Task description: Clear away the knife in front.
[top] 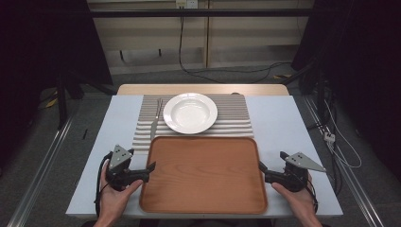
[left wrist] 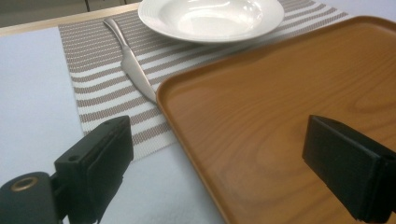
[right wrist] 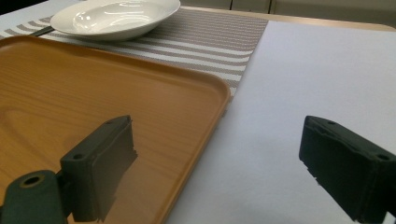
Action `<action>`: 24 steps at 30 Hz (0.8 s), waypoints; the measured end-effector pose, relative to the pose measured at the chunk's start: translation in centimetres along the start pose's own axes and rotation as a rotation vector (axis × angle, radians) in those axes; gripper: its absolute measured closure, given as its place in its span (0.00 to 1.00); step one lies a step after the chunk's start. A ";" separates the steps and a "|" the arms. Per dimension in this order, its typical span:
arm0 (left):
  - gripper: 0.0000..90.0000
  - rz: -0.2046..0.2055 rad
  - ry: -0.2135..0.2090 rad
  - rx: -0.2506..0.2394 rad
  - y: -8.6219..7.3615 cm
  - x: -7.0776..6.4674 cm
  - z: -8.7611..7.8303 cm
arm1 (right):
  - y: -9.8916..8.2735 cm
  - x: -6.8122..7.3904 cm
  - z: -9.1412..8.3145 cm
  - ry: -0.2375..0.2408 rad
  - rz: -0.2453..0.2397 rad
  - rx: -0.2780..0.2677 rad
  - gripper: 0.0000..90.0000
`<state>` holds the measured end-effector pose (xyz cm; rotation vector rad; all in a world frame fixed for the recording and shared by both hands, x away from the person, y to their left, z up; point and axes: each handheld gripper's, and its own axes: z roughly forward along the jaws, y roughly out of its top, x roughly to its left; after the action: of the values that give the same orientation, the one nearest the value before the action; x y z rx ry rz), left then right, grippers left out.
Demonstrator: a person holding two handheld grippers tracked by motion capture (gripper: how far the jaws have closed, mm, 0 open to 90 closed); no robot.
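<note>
Tabletop (top: pixel 283 118) is carrying a striped placemat (top: pixel 234 113), plate (top: pixel 190 112), knife (top: pixel 154 124) and wooden tray (top: pixel 203 175) nearest the person. Left gripper (top: pixel 150 167) and right gripper (top: pixel 261 167) are flanking the tray's side rims, fingers spread, pinching nothing. Cables are crossing the floor (top: pixel 156 75) beyond.

Wooden tray (top: pixel 203 175) on the table (top: pixel 279 123), left gripper (top: pixel 150 166) at its left edge, right gripper (top: pixel 261 167) at its right edge, white plate (top: pixel 190 112) and fork (top: pixel 156 119) on a striped mat (top: pixel 234 118) behind.

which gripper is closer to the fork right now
Left. The left gripper sits at the tray's left edge, just below the fork; the right gripper is across the tray.
</note>
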<state>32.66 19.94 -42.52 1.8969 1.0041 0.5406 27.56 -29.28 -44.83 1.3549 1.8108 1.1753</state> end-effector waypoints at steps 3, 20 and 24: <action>0.10 0.000 -0.008 -0.003 0.2 0.0 0.2 | 0.0 -0.1 0.0 0.005 -0.003 0.004 0.11; 0.07 0.008 -0.039 0.068 1.7 1.2 1.7 | 0.0 -0.2 0.2 0.028 0.011 0.006 0.11; 0.08 0.014 -0.033 0.088 2.4 1.6 2.2 | 0.0 -0.1 0.3 0.034 0.007 0.009 0.11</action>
<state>36.12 19.45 -41.65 1.9856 1.0086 0.4786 27.88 -29.32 -44.95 1.3551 1.8383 1.2027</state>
